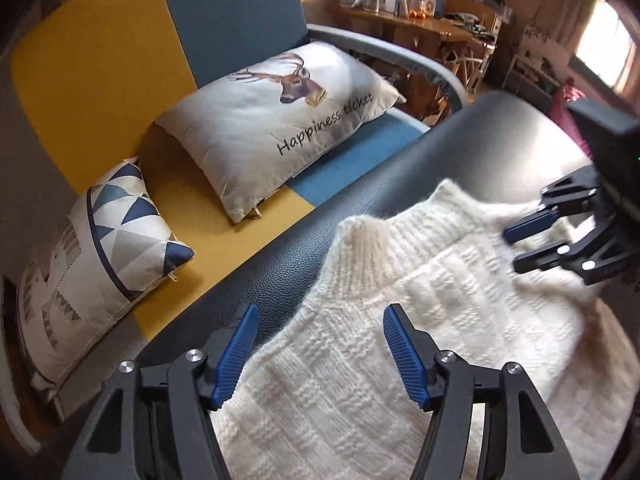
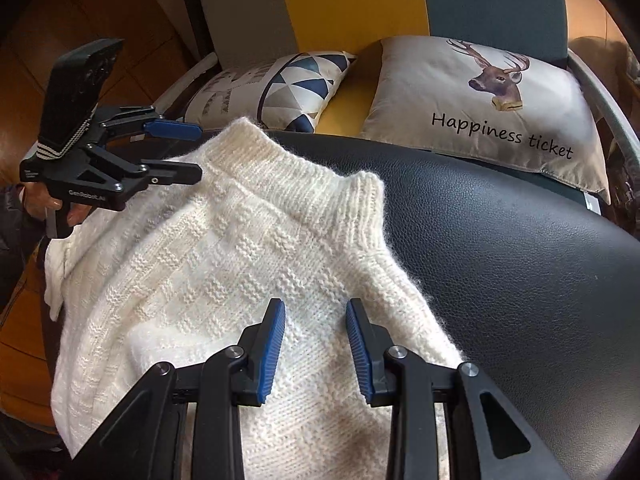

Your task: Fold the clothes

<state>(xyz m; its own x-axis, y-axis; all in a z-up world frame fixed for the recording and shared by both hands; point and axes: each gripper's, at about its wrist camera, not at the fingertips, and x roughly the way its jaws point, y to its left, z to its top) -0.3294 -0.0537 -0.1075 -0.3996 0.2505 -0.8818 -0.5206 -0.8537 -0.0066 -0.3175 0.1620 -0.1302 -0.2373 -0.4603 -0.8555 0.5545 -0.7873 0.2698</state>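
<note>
Two black grippers with blue pads, both over a cream chunky-knit sweater [image 2: 224,264] spread on a black leather surface [image 2: 520,272]. Left gripper [image 1: 320,354] with jaws spread wide, nothing between them, near the ribbed collar's left side. Right gripper [image 2: 316,350] likewise parted and empty, above the right shoulder. Beyond, far side: deer-print grey cushion [image 2: 488,112] and triangle-patterned cushion [image 1: 100,240] on a yellow-and-blue sofa [image 1: 100,80].

Sweater [image 2: 224,264] fuzzy white knit; table [image 2: 520,280] glossy grained black leather.
</note>
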